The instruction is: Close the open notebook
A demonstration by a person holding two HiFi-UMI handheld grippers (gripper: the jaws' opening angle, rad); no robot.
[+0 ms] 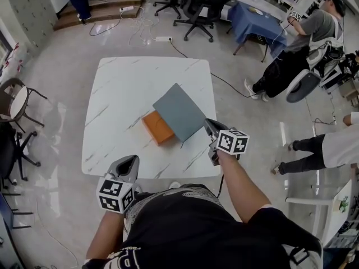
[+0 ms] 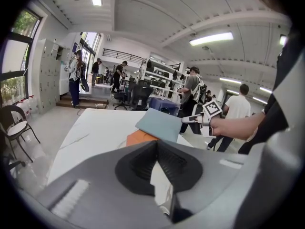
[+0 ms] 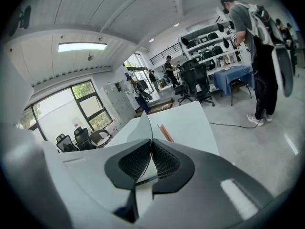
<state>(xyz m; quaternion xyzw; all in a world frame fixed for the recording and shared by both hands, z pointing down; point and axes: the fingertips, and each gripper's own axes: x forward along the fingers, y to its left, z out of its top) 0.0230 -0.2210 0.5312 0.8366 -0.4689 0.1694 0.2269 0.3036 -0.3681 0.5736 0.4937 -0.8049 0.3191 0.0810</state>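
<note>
Head view shows a white marbled bench (image 1: pixel 129 88) with the notebook (image 1: pixel 179 112) lying open near its right edge, toward the near right corner. The notebook's long axis runs on a slant, from the middle of the bench toward that near right corner. Its grey cover (image 1: pixel 178 110) is lifted off the bench and tilted, while the orange half (image 1: pixel 157 128) lies flat beside it on the side toward the near left corner. The right gripper (image 1: pixel 208 125) reaches in over the right edge, its fingers pinching the cover's nearest corner. In the right gripper view the cover shows as a thin sheet (image 3: pixel 141 128) clamped edge-on between the pads. The left gripper (image 1: pixel 130 162) hovers at the near edge, well apart from the notebook, fingers pressed together at the tips around nothing. Each gripper carries a cube (image 1: pixel 233 142) printed with black-and-white square markers.
</note>
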